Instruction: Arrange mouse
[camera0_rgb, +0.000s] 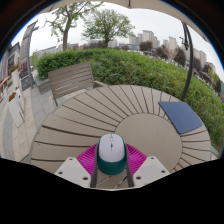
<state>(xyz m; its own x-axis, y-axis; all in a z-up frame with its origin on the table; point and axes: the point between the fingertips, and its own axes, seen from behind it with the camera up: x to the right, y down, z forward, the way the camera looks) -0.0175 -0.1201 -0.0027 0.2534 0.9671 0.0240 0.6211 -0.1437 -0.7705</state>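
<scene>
A white and teal computer mouse (112, 152) sits between my gripper's (112, 163) two fingers, its nose pointing away from me. The magenta pads (89, 157) touch its sides, so the fingers are shut on it. It is held low over the near edge of a round wooden slatted table (90, 115). A blue mouse mat (183, 116) lies on the table's far right part, well beyond the fingers.
A wooden bench (72, 78) stands beyond the table to the left. A green hedge (140, 68) runs behind the table, with trees and buildings further off. A paved path (25, 110) lies at the left.
</scene>
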